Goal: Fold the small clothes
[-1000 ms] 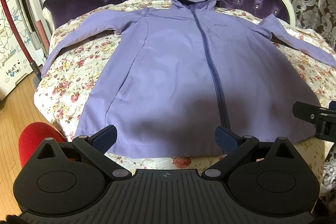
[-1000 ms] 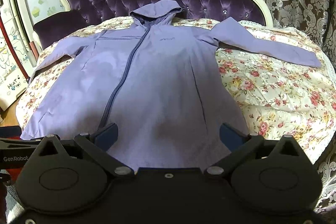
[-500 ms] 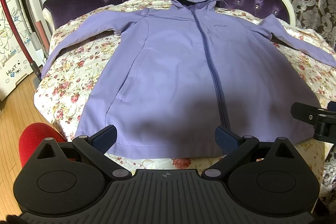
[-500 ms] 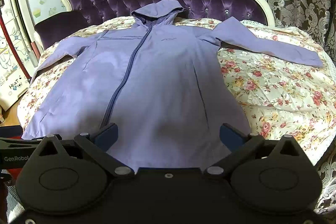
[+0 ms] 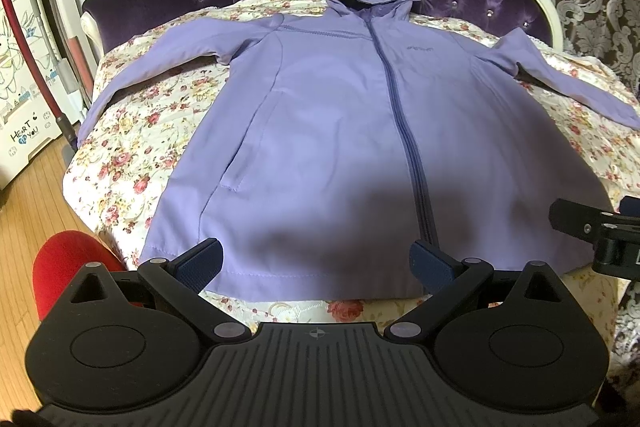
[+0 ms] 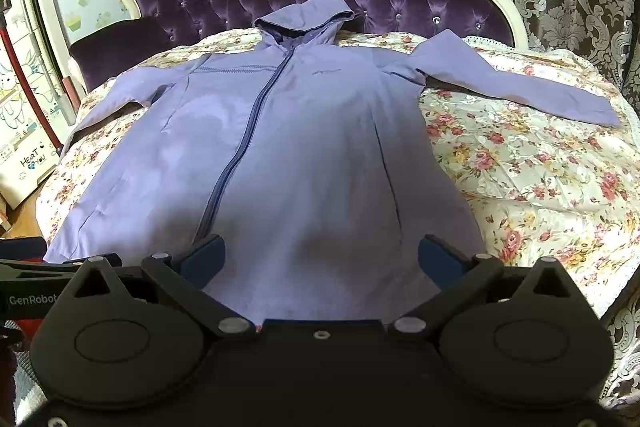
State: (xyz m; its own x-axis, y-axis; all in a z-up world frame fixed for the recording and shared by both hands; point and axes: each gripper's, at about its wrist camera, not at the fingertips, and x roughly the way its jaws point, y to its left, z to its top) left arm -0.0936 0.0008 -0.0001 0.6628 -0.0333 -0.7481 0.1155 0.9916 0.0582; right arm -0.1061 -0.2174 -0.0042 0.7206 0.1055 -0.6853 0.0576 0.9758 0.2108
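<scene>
Right now your left gripper (image 5: pixel 316 261) and right gripper (image 6: pixel 322 259) both hover with jaws spread wide, holding nothing, over the hem of the purple hooded jacket (image 5: pixel 340 131), which lies flat on the floral bedspread (image 6: pixel 540 179), hood toward 12 o'clock.

Open air between both sets of jaws, nothing gripped. Ahead, only the flat jacket (image 5: pixel 340 131) on the bed (image 6: pixel 540 187), low and passable above. Beyond, the tufted headboard (image 6: pixel 400 15) blocking. Beside the left jaws, a red cushion (image 5: pixel 68 259).
</scene>
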